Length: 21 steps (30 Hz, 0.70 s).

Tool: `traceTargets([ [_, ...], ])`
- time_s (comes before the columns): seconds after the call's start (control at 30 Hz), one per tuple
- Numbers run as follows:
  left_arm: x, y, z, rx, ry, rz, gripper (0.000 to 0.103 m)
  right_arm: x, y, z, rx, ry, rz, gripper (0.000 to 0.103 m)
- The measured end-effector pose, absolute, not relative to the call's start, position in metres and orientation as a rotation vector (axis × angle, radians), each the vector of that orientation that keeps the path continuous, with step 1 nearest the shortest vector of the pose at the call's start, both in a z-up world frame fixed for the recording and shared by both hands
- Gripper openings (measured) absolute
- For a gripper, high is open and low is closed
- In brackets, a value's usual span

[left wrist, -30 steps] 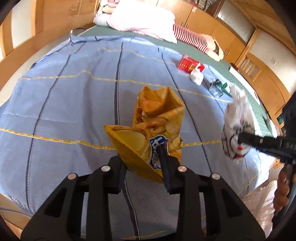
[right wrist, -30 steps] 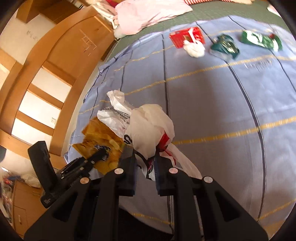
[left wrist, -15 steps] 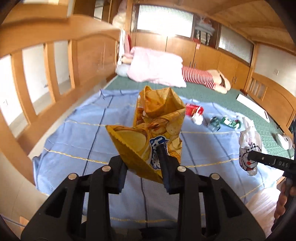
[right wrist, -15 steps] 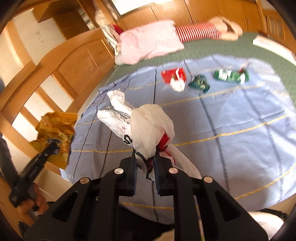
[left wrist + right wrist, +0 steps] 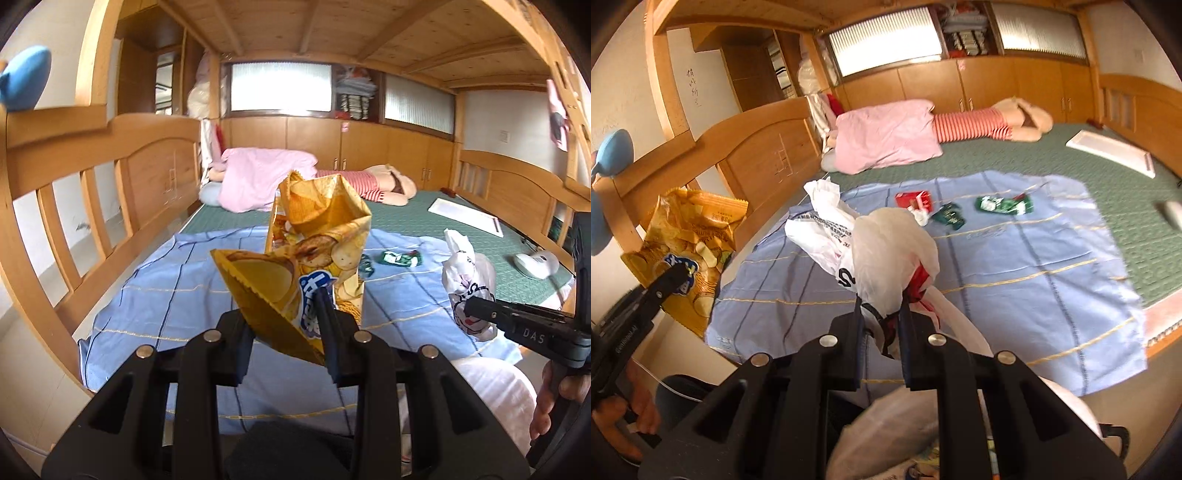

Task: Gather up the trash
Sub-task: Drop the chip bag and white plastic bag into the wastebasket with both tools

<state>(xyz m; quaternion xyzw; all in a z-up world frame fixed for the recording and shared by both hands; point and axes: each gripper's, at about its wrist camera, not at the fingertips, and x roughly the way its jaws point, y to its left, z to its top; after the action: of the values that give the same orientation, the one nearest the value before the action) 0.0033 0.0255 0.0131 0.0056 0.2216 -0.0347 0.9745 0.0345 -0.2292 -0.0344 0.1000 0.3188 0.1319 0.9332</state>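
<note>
In the left wrist view, the left gripper (image 5: 286, 325) had its fingers clamped on a crumpled yellow chip bag (image 5: 310, 254), held up in the air above the blue cloth (image 5: 159, 295). Off to the right, the right gripper (image 5: 476, 308) pinched a white plastic bag (image 5: 467, 273).

In the right wrist view, the right gripper's fingers (image 5: 855, 321) were nearly closed on the bunched white bag — clear of the cloth. Further back on the cloth lay a red packet (image 5: 912, 200) and two green wrappers (image 5: 1003, 204), well apart from both grippers.

Pink blanket (image 5: 886, 138) on green mat (image 5: 1052, 158)
</note>
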Motion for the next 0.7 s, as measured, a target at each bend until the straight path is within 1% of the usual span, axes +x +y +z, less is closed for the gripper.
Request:
traceTargets([
  [0.2,-0.016,0.004,0.020,0.038,0.434,-0.100,0.032,0.009,-0.253,-0.033,0.195,0.638,0.246,0.016],
  [0.33,-0.024,-0.006,0.021,0.053,0.431,-0.118,0.032,-0.008,-0.269,-0.037,0.186,0.668,0.246,0.016],
  [0.5,-0.024,-0.013,0.019,0.065,0.443,-0.146,0.032,-0.027,-0.285,-0.065,0.160,0.775,0.221,0.016],
  [0.7,-0.022,-0.031,0.008,0.092,0.483,-0.221,0.032,-0.036,-0.289,-0.119,0.174,0.977,0.267,0.018],
])
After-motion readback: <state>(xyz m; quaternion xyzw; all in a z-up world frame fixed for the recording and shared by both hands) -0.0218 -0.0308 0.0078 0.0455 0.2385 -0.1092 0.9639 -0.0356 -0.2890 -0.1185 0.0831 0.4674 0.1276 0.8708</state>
